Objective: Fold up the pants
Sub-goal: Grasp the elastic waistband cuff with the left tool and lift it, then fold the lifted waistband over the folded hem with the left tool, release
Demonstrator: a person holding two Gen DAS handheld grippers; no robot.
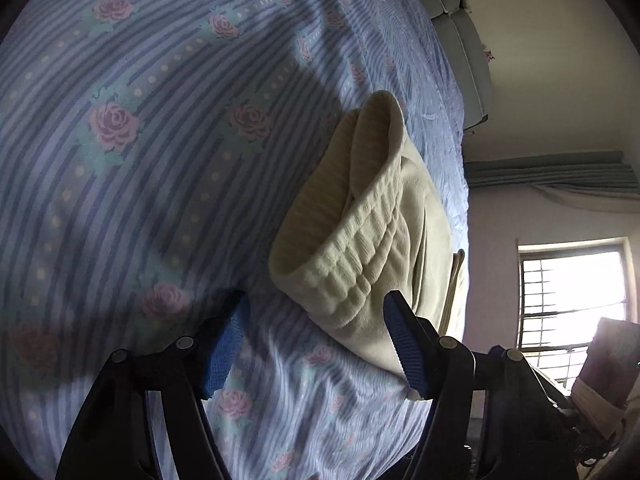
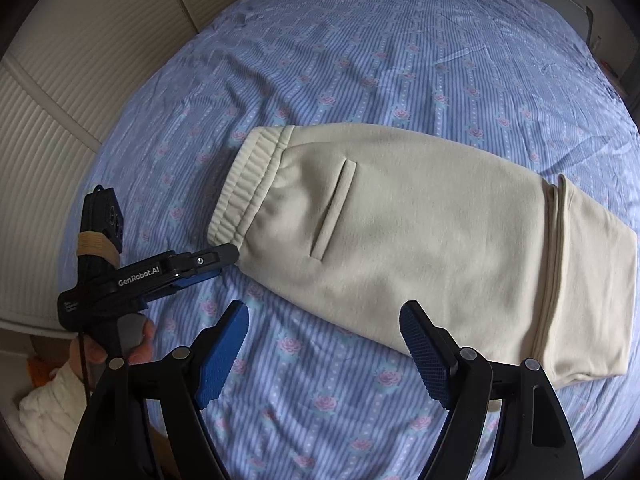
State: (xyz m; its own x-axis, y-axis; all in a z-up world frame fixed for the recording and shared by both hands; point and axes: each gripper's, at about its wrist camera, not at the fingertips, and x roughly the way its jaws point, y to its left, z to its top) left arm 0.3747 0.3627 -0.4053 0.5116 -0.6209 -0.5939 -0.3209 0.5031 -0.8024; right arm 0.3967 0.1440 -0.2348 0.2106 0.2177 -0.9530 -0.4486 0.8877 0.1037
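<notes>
Across the middle of the bed [image 2: 360, 60]: pants [image 2: 400, 248] lie partly folded, cuffs doubled back | left gripper [image 1: 316, 344] and right gripper [image 2: 324, 352] fingers apart, empty | final fold left.

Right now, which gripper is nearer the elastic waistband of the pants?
Left. The left gripper sits right at the waistband; the right gripper hovers farther along, off the pants' lower edge.

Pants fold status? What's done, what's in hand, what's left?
Done: the cream pants lie flat on the striped bedsheet, legs already doubled back at the far end.
In hand: nothing gripped. The left gripper sits open at the waistband corner; the right gripper hovers open beside the pants' near edge.
Left: probably grasping and folding the waistband end over.
</notes>
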